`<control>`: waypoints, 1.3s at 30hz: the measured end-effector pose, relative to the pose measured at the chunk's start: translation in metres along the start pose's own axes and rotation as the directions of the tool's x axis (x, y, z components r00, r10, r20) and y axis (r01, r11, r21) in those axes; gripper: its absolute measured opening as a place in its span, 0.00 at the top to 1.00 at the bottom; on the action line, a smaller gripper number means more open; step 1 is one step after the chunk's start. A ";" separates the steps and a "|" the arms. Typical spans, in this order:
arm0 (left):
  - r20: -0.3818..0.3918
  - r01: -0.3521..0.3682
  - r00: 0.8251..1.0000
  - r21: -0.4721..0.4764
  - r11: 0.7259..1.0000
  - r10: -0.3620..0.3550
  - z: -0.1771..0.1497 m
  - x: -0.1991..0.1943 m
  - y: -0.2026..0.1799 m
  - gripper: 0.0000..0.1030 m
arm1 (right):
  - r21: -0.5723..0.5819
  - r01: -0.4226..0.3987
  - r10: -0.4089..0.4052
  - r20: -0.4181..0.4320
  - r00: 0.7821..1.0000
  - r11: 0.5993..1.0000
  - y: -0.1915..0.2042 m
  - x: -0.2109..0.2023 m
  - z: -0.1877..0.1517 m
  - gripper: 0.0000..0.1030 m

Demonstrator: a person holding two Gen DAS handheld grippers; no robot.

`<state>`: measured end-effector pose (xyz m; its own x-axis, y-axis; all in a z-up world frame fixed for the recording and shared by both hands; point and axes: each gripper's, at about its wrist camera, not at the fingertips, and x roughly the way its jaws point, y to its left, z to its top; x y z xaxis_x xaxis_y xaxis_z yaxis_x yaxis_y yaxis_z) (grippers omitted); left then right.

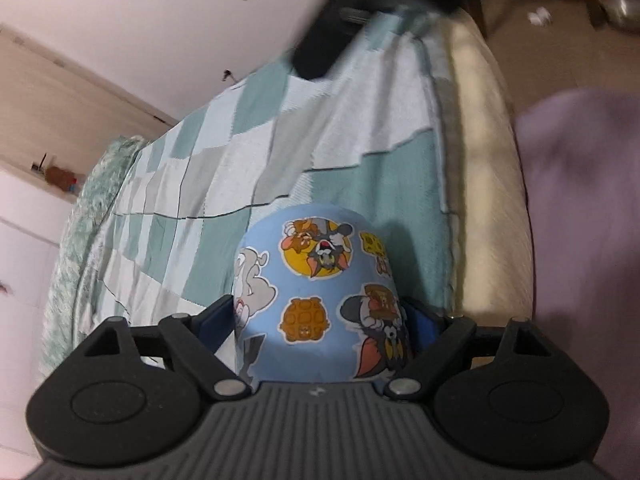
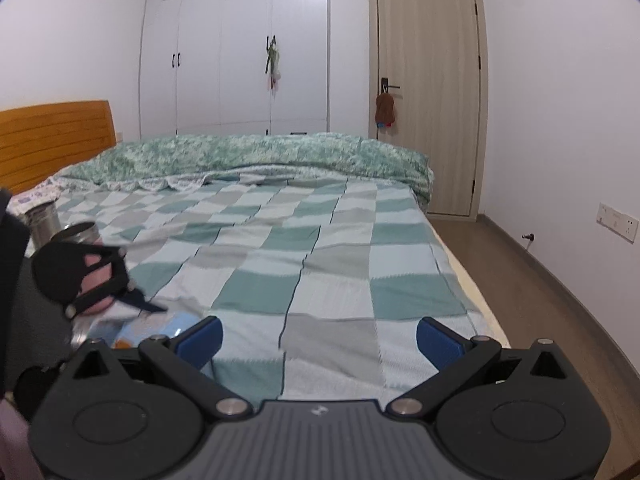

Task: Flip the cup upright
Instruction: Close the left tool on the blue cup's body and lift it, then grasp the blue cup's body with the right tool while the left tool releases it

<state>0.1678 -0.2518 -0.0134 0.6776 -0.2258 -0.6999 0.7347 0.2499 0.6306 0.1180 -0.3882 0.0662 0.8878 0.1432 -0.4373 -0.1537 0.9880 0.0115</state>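
Cup (image 1: 320, 304), blue with cartoon stickers, sits clamped between the left gripper (image 1: 320, 320) pads, apparently mid-turn above the checked blanket (image 1: 192, 208). Right gripper (image 2: 318, 338) idles, jaws wide and empty. Mattress edge (image 1: 480, 160) runs at three o'clock; open bedding stretches toward twelve, offering setting-down room.

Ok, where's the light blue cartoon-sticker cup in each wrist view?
Left wrist: light blue cartoon-sticker cup bottom centre, clamped between the left tongs.
Right wrist: only a blurred sliver of it at lower left, beside the open right tongs.
Shared landmark: teal-and-white checked bedspread.
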 end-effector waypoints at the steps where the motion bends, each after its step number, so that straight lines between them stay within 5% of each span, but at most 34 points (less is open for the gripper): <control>1: 0.001 -0.008 1.000 -0.023 1.000 0.008 -0.001 -0.001 0.002 0.09 | -0.011 -0.005 0.005 -0.004 1.000 1.000 0.002 -0.002 -0.001 0.00; 2: 0.006 -0.032 0.999 -0.042 0.999 0.033 -0.002 -0.005 0.003 0.00 | -0.027 -0.013 0.013 -0.004 1.000 1.000 0.005 -0.003 0.000 0.00; 6: 0.070 -0.076 0.993 -0.201 0.977 0.092 -0.018 -0.042 0.009 0.00 | -0.153 -0.067 0.068 0.004 0.998 0.986 0.017 -0.011 0.005 0.00; 10: 0.107 -0.057 0.987 -0.445 0.894 0.116 -0.055 -0.076 0.016 0.00 | -0.381 -0.137 0.135 -0.033 0.990 0.914 0.047 -0.009 0.014 0.00; 14: 0.104 -0.053 0.982 -0.643 0.764 0.156 -0.091 -0.099 0.015 0.00 | -0.612 -0.240 0.209 -0.123 0.970 0.754 0.087 0.002 0.016 0.00; 18: 0.068 -0.089 0.977 -0.733 0.674 0.202 -0.112 -0.110 0.012 0.00 | -0.787 -0.331 0.227 -0.247 0.942 0.520 0.130 0.015 0.008 0.00; 22: 0.061 -0.095 0.972 -0.775 0.624 0.225 -0.128 -0.118 0.006 0.00 | -0.876 -0.375 0.171 -0.338 0.926 0.304 0.163 0.032 0.001 0.00; 27: 0.056 -0.097 0.969 -0.810 0.578 0.241 -0.141 -0.119 -0.001 0.00 | -0.903 -0.407 0.079 -0.400 0.913 0.139 0.184 0.054 -0.010 0.00; 32: 0.061 -0.094 0.967 -0.818 0.567 0.249 -0.147 -0.111 -0.003 0.00 | -0.879 -0.465 0.069 -0.460 0.885 0.105 0.191 0.065 -0.014 0.06; 36: 0.060 -0.093 0.966 -0.826 0.556 0.252 -0.153 -0.111 -0.001 0.00 | -0.882 -0.467 0.040 -0.466 0.884 0.060 0.194 0.078 -0.018 0.12; 39: 0.059 -0.095 0.965 -0.832 0.547 0.256 -0.158 -0.111 0.000 0.00 | -0.860 -0.491 0.015 -0.494 0.870 0.139 0.198 0.086 -0.009 0.13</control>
<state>0.0876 -0.0780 0.0119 0.8439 -0.2093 -0.4939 0.3108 0.9412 0.1322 0.1595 -0.1813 0.0227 0.5557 0.1110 -0.8239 -0.8300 0.0181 -0.5574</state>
